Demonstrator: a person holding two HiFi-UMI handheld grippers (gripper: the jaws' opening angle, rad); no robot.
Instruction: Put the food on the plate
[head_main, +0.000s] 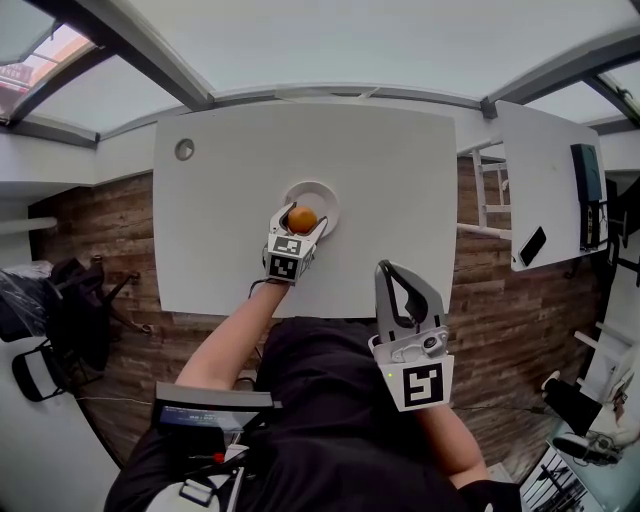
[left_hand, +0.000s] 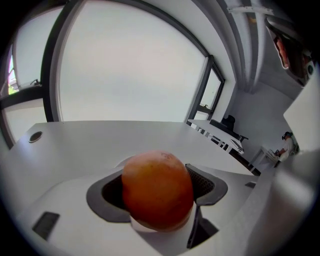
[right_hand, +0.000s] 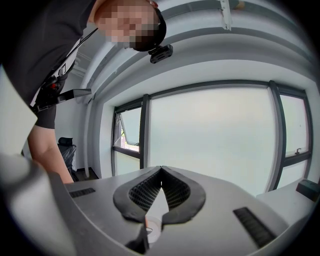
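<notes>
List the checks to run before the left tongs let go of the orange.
1. Orange gripped by the left tongs: ok, the jaws are closed on both its sides.
2. Orange above the white plate: ok, the head view shows it inside the plate's rim.
3. Orange touching the plate: cannot tell, no view shows the gap beneath it.
4. Plate free of other food: ok for the part that shows; the rest is hidden under the tongs.
5. Right tongs out of the way: ok, shut, empty, and held back at the near edge of the table, apart from the plate.
</notes>
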